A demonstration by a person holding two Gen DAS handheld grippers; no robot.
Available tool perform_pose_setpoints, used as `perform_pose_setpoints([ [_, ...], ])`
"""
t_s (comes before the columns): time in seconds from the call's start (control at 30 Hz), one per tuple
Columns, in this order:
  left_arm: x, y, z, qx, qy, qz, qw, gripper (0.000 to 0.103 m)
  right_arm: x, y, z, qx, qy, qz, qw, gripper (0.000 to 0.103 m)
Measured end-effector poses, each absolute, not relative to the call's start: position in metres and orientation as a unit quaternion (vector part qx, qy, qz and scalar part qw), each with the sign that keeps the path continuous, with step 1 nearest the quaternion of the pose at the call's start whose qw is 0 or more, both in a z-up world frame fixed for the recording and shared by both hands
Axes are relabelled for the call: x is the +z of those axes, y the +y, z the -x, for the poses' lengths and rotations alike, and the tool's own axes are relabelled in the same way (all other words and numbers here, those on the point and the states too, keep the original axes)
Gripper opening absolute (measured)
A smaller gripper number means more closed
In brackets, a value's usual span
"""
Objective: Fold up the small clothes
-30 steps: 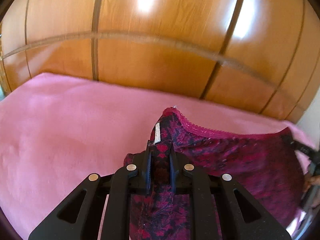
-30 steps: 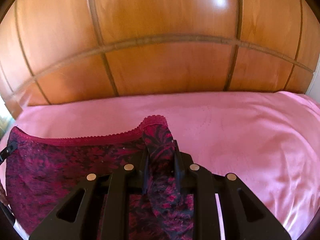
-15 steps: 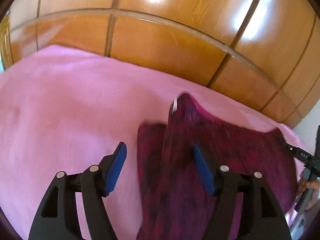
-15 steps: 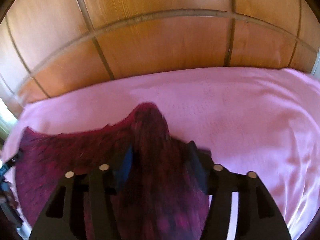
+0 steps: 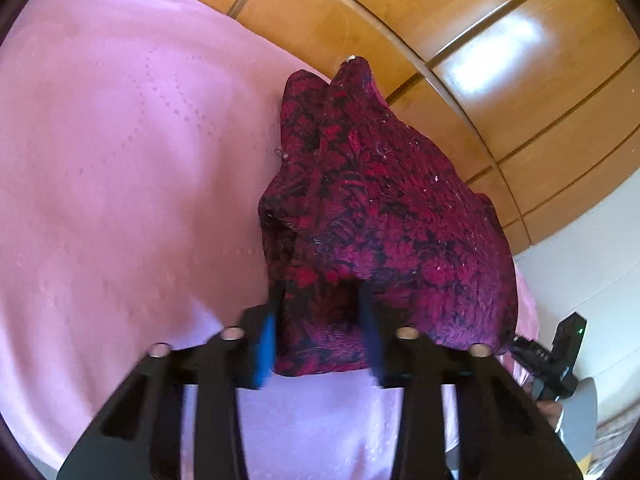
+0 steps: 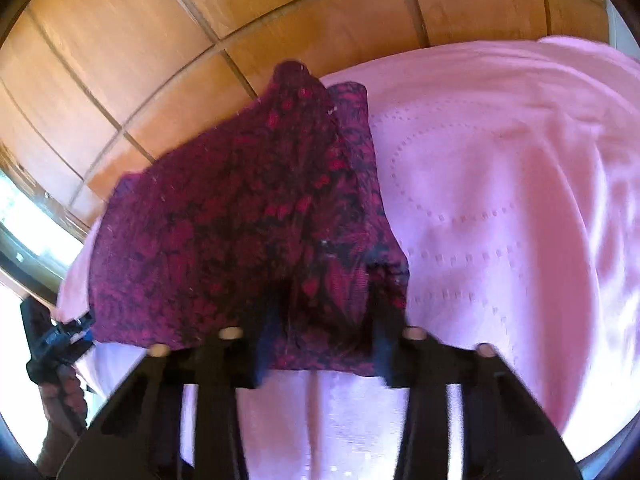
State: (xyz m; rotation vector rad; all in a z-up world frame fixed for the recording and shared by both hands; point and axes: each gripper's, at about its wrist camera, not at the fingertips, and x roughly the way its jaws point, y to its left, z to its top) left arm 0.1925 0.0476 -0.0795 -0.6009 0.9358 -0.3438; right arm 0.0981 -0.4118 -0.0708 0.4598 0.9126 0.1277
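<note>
A small magenta and black patterned garment (image 5: 376,216) lies folded on the pink cloth (image 5: 120,152); it also shows in the right wrist view (image 6: 248,232). My left gripper (image 5: 320,332) is open, its blue-padded fingers straddling the garment's near left corner. My right gripper (image 6: 324,344) is open too, its fingers either side of the garment's near right corner. Neither holds the fabric.
A glossy wooden panelled wall (image 5: 480,40) rises right behind the pink cloth. The other hand-held gripper shows at the right edge of the left view (image 5: 560,360) and at the left edge of the right view (image 6: 52,340).
Both grippers were shut on the garment's corners a second ago. They opened, let it drop onto the cloth, and pulled back toward its near edge.
</note>
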Motion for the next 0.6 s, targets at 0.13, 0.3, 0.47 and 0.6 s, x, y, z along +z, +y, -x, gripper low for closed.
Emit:
perform_pose_setpoints([
  [0.13,-0.063,0.054,-0.184,-0.177,0.422,0.305,0.835,0.010,-0.045,-0.417,-0.086,0.079,0.409,-0.231,0.879,0.012],
  [0.3,-0.040,0.054,-0.157,-0.193,0.417,0.282,0.842,0.010,-0.017,-0.421,-0.045,0.108,0.394,-0.229,0.883,0.011],
  [0.47,-0.039,0.059,-0.119,-0.193,0.435,0.273,0.836,0.010,-0.030,-0.425,-0.008,0.105,0.428,-0.225,0.869,0.011],
  [0.6,-0.041,0.056,-0.109,-0.177,0.443,0.250,0.842,0.018,-0.039,-0.425,-0.007,0.097,0.441,-0.226,0.863,0.019],
])
